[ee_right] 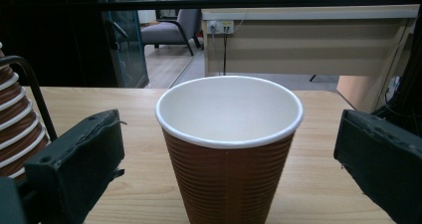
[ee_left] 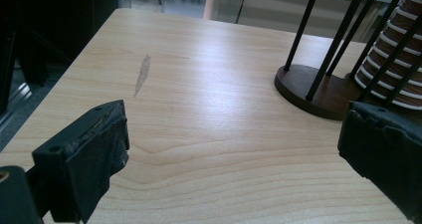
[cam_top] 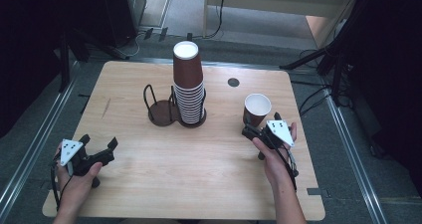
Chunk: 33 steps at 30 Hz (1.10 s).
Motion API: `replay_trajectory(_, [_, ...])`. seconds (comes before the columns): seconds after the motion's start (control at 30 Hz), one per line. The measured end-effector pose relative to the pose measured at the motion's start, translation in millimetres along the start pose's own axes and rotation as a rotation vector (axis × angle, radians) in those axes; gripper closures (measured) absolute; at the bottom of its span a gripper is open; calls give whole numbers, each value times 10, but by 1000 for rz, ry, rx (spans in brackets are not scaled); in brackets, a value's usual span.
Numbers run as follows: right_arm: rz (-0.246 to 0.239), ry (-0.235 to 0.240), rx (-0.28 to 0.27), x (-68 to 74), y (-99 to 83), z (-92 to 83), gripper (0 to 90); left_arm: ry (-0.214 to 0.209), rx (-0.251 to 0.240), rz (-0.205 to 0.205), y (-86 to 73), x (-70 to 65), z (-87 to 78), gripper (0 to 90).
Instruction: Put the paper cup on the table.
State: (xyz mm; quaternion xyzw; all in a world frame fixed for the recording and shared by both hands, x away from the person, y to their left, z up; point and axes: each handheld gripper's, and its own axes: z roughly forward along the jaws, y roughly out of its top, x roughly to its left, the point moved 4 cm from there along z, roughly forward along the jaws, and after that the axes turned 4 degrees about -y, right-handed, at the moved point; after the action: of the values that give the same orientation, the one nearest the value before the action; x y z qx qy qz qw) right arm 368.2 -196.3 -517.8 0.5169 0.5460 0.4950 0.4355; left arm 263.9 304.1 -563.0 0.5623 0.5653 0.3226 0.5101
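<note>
A single brown ribbed paper cup [cam_top: 257, 108] with a white inside stands upright at the table's right. My right gripper [cam_top: 260, 125] is just in front of it, open. In the right gripper view the cup [ee_right: 229, 154] sits between the two wide-apart jaws, neither pad [ee_right: 79, 159] touching it. A tall stack of brown cups [cam_top: 189, 84], mouths down, fills the right ring of a black wire cup holder [cam_top: 161, 109] at the table's middle. My left gripper [cam_top: 99, 141] rests open near the front left, with bare wood between its jaws [ee_left: 229, 149].
The holder's left ring holds nothing, and its dark base [ee_left: 318, 89] lies ahead and right of the left gripper. A grey round cable port [cam_top: 233, 82] sits in the wooden table [cam_top: 199, 174] near the back edge. A dark streak [ee_left: 142, 74] marks the wood at left.
</note>
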Motion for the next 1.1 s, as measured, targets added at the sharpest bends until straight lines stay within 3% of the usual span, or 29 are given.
replay_trajectory(0.63, [17, -28, -15, -279, -1, -303, 0, 4, 2, 2, 0, -6, 7, 6])
replay_trajectory(0.93, [0, -40, -11, -425, -80, -486, 0, 6, 3, 2, 0, -6, 8, 6])
replay_trajectory(1.1, [14, -51, -3, -505, -125, -552, 0, 6, 3, 1, 0, -5, 8, 6])
